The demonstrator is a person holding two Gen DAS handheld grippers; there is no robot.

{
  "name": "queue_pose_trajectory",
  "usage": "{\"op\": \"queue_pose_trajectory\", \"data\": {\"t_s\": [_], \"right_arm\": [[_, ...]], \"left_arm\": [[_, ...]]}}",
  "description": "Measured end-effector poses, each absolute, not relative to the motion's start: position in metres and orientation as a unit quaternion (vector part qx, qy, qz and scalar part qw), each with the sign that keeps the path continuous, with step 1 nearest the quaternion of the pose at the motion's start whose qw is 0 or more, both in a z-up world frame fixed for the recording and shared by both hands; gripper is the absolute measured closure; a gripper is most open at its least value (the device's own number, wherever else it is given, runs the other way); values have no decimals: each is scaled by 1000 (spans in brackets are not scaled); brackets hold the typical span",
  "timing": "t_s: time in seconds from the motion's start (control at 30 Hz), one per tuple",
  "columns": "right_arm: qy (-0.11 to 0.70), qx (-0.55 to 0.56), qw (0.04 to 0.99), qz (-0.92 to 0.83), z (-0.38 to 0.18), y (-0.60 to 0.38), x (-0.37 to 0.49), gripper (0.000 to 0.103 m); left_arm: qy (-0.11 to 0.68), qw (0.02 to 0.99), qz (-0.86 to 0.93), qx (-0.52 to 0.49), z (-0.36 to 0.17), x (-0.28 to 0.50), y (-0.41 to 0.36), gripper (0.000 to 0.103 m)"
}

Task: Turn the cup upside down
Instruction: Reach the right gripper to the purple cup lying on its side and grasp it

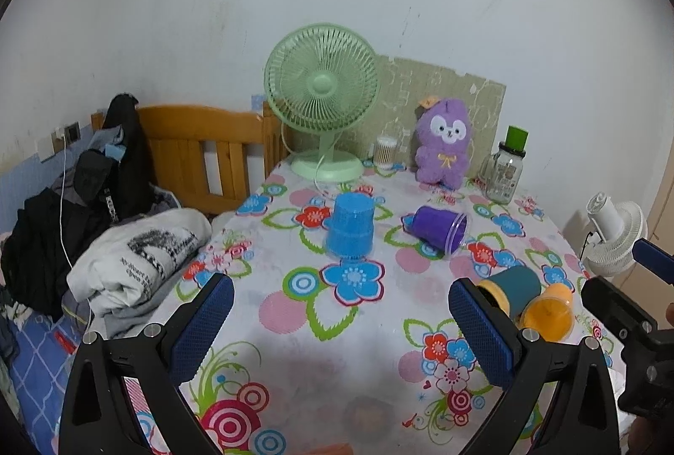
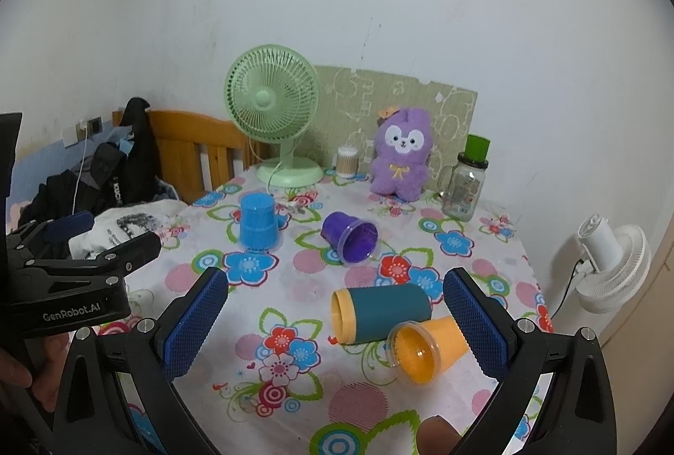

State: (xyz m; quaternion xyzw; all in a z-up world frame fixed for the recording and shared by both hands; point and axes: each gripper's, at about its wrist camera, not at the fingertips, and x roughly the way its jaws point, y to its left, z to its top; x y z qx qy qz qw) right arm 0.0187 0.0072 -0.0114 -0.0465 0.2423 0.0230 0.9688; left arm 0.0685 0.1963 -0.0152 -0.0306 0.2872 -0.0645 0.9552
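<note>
Left gripper [image 1: 341, 322] spread wide, nothing between fingers, hovering above floral tablecloth [image 1: 295, 370]. Right gripper [image 2: 335, 324] also spread wide, holding nothing; teal cup [image 2: 387, 311] and orange cup [image 2: 425, 345] lie on sides between its fingers on cloth, touching each other. Purple cup [image 2: 351, 238] on side farther back, mouth toward camera. Blue cup [image 2: 258, 221] already upside down, left of purple one. Green desk fan [image 2: 271, 109], purple plush toy [image 2: 400, 160], glass jar [image 2: 463, 185] along wall.
</note>
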Motion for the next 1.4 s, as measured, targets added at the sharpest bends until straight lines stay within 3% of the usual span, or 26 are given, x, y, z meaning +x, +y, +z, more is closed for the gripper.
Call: {"op": "queue_pose_trajectory", "data": {"t_s": [0.63,1.4], "right_arm": [[375,-101,920,52,-47,-1,162,0],[515,-130,843,85,-116,-15,330,0]], "left_arm": [[396,916,-47,-35,-56,163,194,0],[443,895,-36,-31,-82,254,178,0]]}}
